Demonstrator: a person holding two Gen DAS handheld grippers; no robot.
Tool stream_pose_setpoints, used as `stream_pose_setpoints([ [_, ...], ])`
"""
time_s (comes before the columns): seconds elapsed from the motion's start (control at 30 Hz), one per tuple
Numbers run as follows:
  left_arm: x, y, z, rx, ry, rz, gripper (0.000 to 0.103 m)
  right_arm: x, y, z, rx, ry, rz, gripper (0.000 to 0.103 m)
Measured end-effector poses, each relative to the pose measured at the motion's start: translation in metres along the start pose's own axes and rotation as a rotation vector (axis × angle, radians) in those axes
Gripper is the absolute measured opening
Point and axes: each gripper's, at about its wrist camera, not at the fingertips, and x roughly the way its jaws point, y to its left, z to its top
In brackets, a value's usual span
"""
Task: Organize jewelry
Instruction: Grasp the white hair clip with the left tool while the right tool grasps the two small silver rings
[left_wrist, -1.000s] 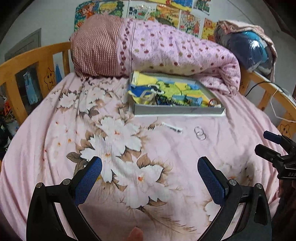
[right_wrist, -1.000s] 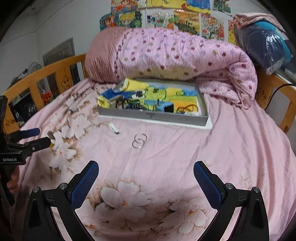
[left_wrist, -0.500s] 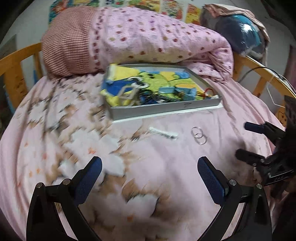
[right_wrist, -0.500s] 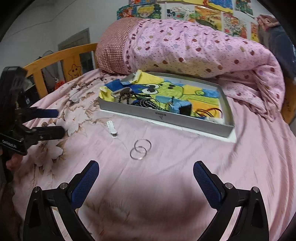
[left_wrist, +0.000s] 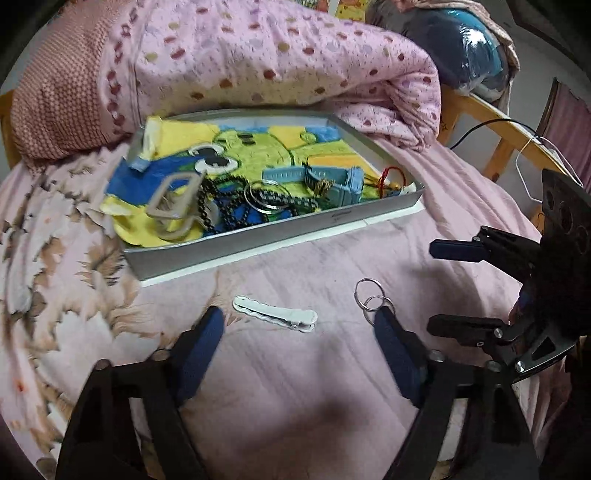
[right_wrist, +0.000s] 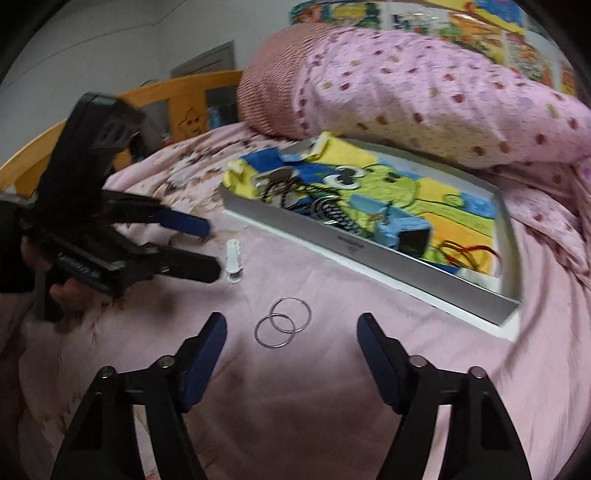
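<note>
A white hair clip lies on the pink bedspread, just in front of my open left gripper; it also shows in the right wrist view. Two linked silver hoop rings lie to its right, beside my left gripper's right finger. In the right wrist view the rings lie just ahead of my open right gripper. A grey tray lined with a cartoon cloth holds beads, bracelets and a blue watch strap; it also shows in the right wrist view.
A rolled pink dotted quilt lies behind the tray. Wooden bed rails run along the sides. A blue bundle in plastic sits at the far right. My right gripper shows in the left wrist view, my left gripper in the right.
Both grippers have moved forward and lower toward the bedspread. The left one now frames the white clip, the right one the two rings. Both stay open.
</note>
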Motion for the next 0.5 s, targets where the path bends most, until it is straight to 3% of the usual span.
stream_pose_setpoints([
  [0.1, 0.011, 0.005, 0.002, -0.014, 0.026, -0.010, 0.066, 0.011, 0.001, -0.001, -0.032, 0.027, 0.026, 0.062],
  [0.33, 0.026, 0.009, 0.002, -0.006, 0.050, 0.009, 0.065, 0.026, 0.000, 0.005, -0.070, 0.057, 0.041, 0.062],
  [0.5, 0.029, 0.009, 0.002, 0.033, 0.047, 0.052, 0.052, 0.043, -0.001, 0.005, -0.072, 0.133, 0.048, 0.062],
])
